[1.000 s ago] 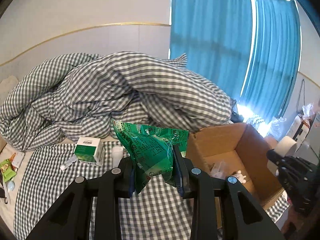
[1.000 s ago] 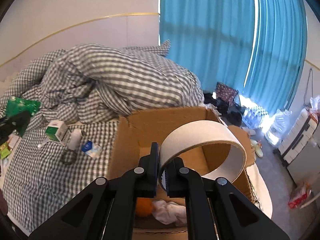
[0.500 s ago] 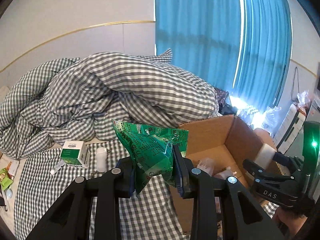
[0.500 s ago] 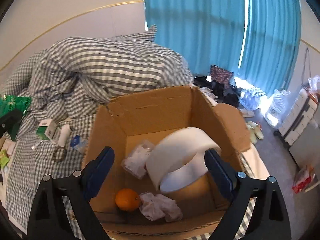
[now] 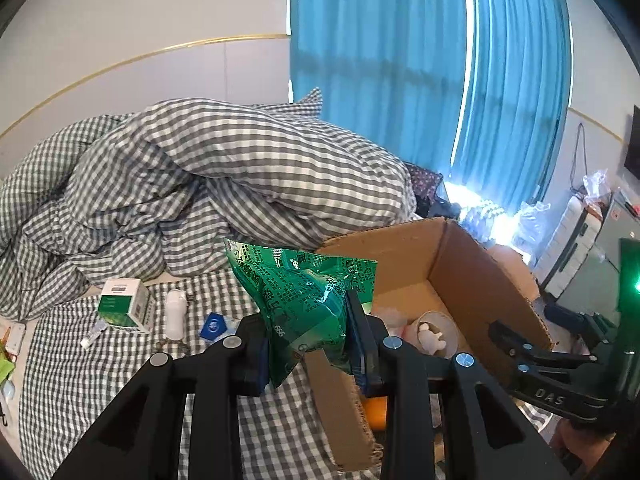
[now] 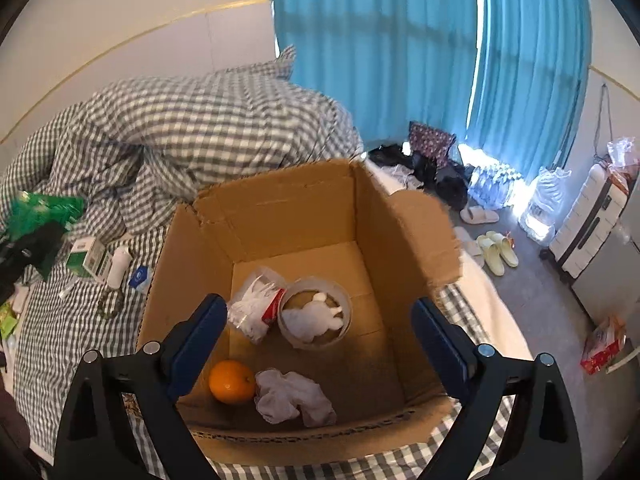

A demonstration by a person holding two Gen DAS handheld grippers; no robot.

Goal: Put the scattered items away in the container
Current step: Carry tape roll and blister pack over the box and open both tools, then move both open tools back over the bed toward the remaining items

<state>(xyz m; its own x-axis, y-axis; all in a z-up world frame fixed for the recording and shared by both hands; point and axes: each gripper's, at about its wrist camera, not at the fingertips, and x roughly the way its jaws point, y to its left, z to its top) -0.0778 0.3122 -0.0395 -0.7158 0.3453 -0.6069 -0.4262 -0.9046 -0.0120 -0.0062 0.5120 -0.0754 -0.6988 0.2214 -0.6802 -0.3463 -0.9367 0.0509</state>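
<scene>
The cardboard box [image 6: 304, 216] sits open on the checked bed [image 6: 60, 320]. Inside lie a white tape roll [image 6: 316, 312] flat on the floor, a clear bag of white bits [image 6: 252, 308], a crumpled white cloth [image 6: 292, 398] and an orange [image 6: 232, 382]. The right gripper [image 6: 316, 334] hangs over the box, jaws spread wide with nothing pinched between them. The left gripper [image 5: 308, 344] clenches a green snack bag [image 5: 308, 292] just beside the box's near wall.
</scene>
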